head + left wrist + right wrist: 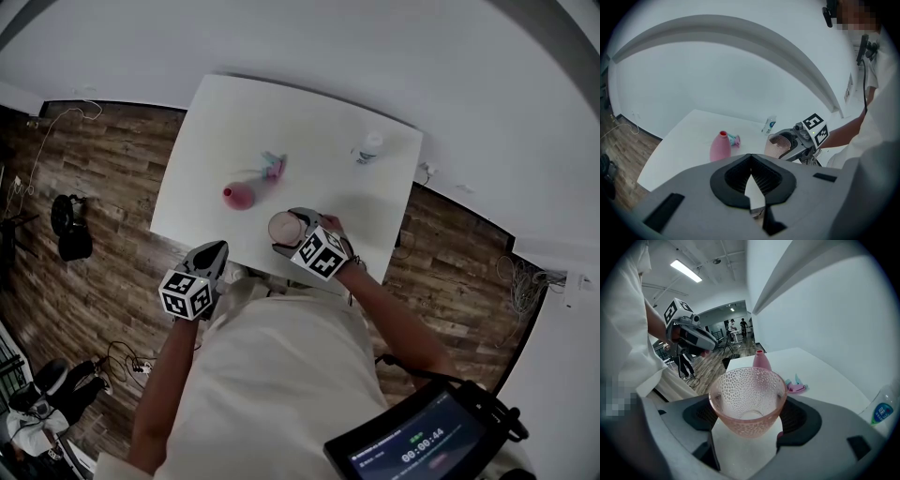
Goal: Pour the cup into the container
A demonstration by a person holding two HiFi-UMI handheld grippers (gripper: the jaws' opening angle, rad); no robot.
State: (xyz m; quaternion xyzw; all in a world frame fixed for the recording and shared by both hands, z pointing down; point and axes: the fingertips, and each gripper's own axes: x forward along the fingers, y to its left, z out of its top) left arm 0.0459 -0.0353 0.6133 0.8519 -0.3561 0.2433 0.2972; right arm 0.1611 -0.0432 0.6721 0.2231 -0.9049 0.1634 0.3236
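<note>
1. Cup (749, 401) and grip: it stands upright between the jaws of the right tool (750, 420), whose pads press on its lower wall from both sides, over the near edge of the surface (281, 117). We cannot tell whether its base touches down.
2. Handling: we judge the cup light and stiff, and probably brittle if it is glass. The dimpled wall should give the pads some bite, but the body tapers towards the base, so a low grip could let it creep upward when tilted. We would hold it at mid-height, clear of the rim. We can make out no contents inside.
3. Left tool (752, 180): its jaws are closed with nothing between them. It hangs off the near-left edge of the surface, well apart from the cup.
4. Container (238, 195): this pink, narrow-necked vessel stands upright near the middle of the surface, beyond the cup. Its small mouth will call for a careful, slow tip.
5. Surface: white and bare but for a small pink and teal item (273, 167) just beside the container and a water bottle (367, 148) well apart near the far right corner.
6. Room: a wood floor (103, 169) lies around the surface, with a white wall (717, 84) behind it. People (738, 326) stand far off in the right gripper view.
</note>
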